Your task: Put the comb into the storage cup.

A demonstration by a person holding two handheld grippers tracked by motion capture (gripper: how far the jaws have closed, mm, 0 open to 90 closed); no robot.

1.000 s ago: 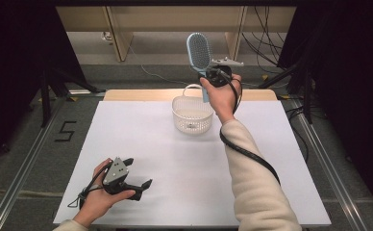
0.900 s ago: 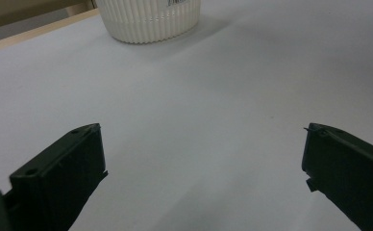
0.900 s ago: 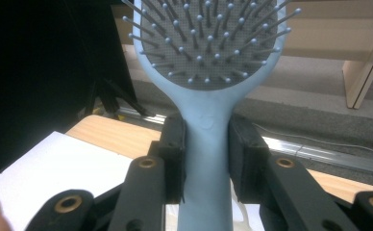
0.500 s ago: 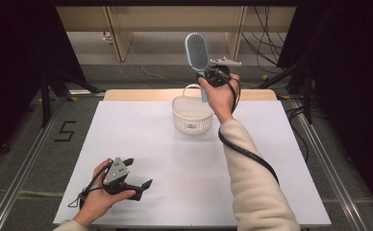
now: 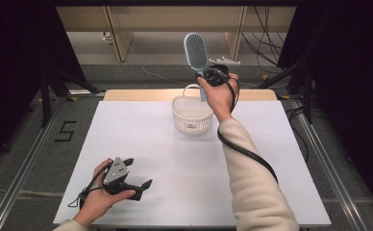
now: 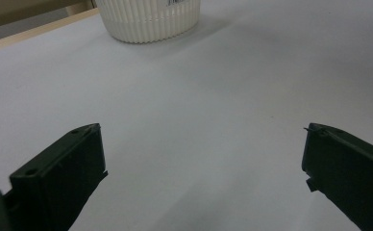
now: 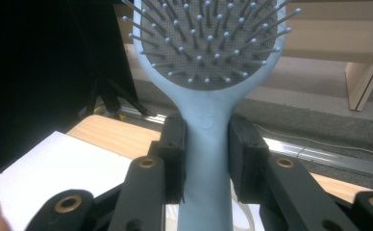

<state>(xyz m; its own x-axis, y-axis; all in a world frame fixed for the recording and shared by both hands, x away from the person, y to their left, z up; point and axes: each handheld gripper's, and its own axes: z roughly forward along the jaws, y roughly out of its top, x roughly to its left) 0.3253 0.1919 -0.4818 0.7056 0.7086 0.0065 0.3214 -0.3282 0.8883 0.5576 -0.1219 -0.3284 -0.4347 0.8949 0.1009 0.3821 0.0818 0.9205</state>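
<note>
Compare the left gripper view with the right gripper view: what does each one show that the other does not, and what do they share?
Left gripper view alone: the left tongs with jaws wide apart, nothing between them, and the ribbed wall of the white basket. Right gripper view alone: the right tongs clamped on the handle of a light blue hairbrush, bristles toward the camera. Both share the white table top and its wooden edge.

White-topped table (image 5: pixel 141 139) with a pale wooden edge (image 5: pixel 136 95) along its far side. Grey carpeted floor (image 5: pixel 26 144) around it; a black "5" (image 5: pixel 65 131) is marked on the floor at left. Metal rails (image 5: pixel 326 159) flank the table. Light wooden shelving (image 5: pixel 122 29) beyond, black cables (image 5: pixel 266 43) trailing nearby. Dark drapes (image 5: pixel 11 57) on both sides.
</note>
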